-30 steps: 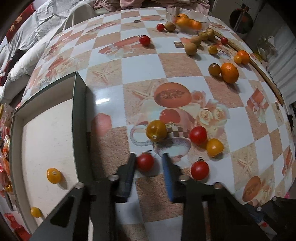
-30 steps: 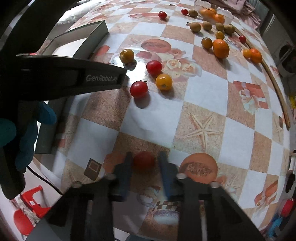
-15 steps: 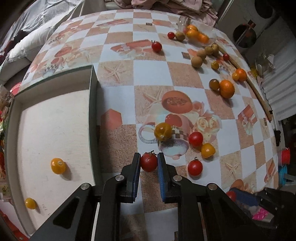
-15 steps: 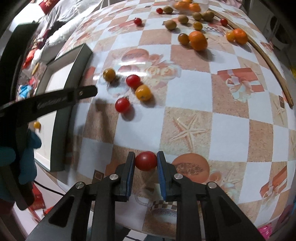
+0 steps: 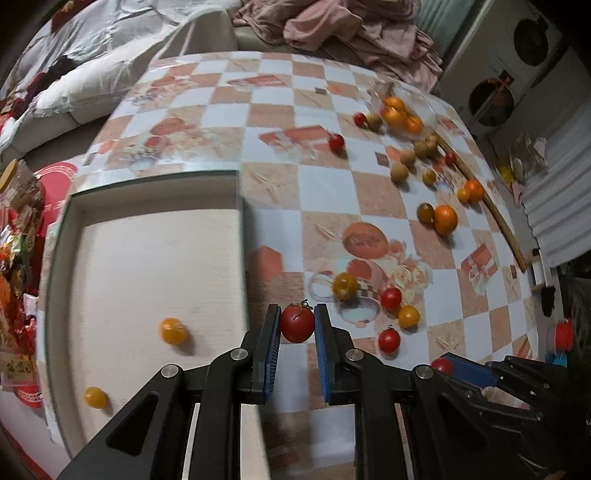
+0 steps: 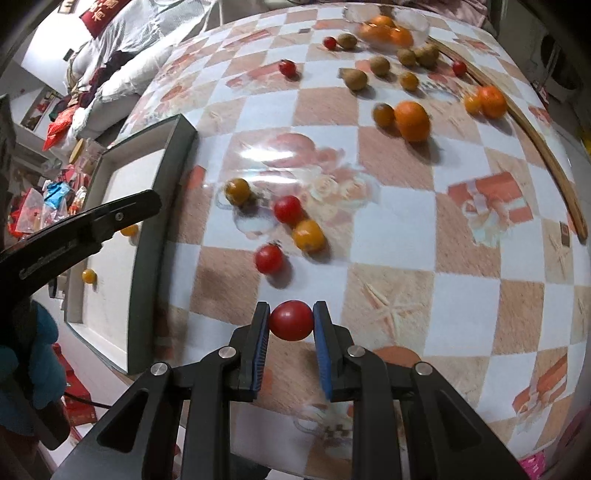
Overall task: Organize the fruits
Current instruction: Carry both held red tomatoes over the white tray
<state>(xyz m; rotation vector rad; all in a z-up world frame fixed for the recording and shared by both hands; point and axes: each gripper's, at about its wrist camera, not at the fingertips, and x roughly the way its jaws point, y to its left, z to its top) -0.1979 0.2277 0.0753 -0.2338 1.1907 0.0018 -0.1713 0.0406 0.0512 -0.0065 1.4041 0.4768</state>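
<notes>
My left gripper (image 5: 295,326) is shut on a red cherry tomato (image 5: 296,325) with a green stem, held above the table beside the right wall of the white tray (image 5: 147,258). My right gripper (image 6: 290,320) is shut on another red cherry tomato (image 6: 291,319), raised over the table's near part. The tray holds two yellow tomatoes (image 5: 173,331) (image 5: 95,397). Red and yellow tomatoes (image 5: 391,298) (image 6: 268,259) lie loose mid-table.
Oranges (image 6: 412,116), brown fruits (image 6: 355,79) and small tomatoes lie scattered at the far right. A clear bowl with oranges (image 6: 386,31) stands at the far edge. A wooden stick (image 6: 546,147) lies along the right edge. The left gripper's arm (image 6: 74,236) crosses the right wrist view over the tray.
Both grippers closed on red tomatoes and lifted them off the table. The left gripper has moved left toward the tray.
</notes>
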